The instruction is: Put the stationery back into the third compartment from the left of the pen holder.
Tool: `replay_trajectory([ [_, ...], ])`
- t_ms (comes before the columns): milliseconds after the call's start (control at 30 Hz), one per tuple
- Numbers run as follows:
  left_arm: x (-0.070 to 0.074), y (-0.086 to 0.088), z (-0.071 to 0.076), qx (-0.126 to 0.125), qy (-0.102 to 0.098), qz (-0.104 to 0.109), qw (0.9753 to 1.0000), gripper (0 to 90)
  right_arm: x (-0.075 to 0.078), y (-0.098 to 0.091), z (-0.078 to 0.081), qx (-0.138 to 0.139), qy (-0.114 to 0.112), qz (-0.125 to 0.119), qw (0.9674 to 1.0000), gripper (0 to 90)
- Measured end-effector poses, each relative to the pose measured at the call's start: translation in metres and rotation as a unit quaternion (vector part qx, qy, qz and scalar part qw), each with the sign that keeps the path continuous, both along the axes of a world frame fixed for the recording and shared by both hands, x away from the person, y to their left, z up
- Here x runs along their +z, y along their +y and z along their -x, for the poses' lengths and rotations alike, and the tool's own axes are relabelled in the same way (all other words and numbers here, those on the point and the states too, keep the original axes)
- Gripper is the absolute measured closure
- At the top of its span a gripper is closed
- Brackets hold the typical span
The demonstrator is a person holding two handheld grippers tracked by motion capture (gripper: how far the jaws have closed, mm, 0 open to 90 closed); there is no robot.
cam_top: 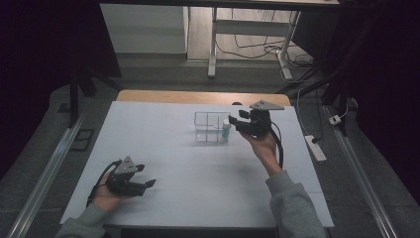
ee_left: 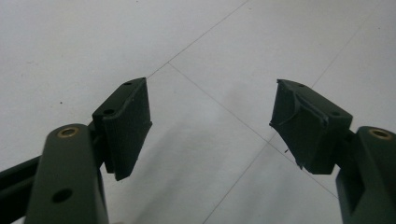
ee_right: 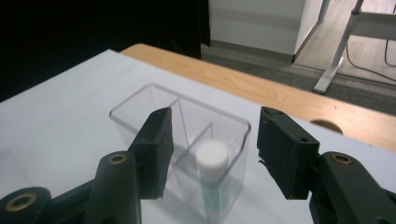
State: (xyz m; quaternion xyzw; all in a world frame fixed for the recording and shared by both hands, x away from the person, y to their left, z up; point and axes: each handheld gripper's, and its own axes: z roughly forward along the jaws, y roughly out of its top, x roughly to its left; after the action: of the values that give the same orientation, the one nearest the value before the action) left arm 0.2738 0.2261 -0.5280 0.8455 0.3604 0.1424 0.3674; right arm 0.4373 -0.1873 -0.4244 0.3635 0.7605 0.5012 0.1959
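Nearest, at the front left of the white table (cam_top: 198,183): left gripper (cam_top: 148,176) resting low in a hand, jaws pointing toward the middle of the table. In the left gripper view, jaws spread wide with bare white surface between them, holding nothing.

Farther back and to the right: right gripper (cam_top: 234,117) raised in the other hand, grey sleeve trailing toward the near edge, jaws aimed at the clear box (cam_top: 208,128). In the right gripper view, jaws apart, with a gap on each side of the white cap, no pad pressing on the tube (ee_right: 212,182).

Standing upright in the end compartment of the clear box closest to the right gripper: the tube, white cap on top, greenish body below. Two other compartments beyond it, split by clear walls.

Behind the box: a strip of wooden tabletop (cam_top: 198,96), then grey floor and the legs of a desk (cam_top: 213,49).
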Motion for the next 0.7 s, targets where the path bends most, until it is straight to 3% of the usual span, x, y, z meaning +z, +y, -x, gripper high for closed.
replay_trajectory([
  [333, 0.0, 0.002, -0.001, 0.006, -0.001, 0.003, 1.0, 27.6, -0.013, -0.034, 0.047, 0.013, 0.015, 0.029, 0.9994, 44.4],
  [700, 0.0, 0.002, -0.003, 0.016, -0.002, 0.006, 0.9999, 27.7, -0.045, -0.074, 0.089, 0.029, 0.054, 0.049, 0.9969, 43.4],
])
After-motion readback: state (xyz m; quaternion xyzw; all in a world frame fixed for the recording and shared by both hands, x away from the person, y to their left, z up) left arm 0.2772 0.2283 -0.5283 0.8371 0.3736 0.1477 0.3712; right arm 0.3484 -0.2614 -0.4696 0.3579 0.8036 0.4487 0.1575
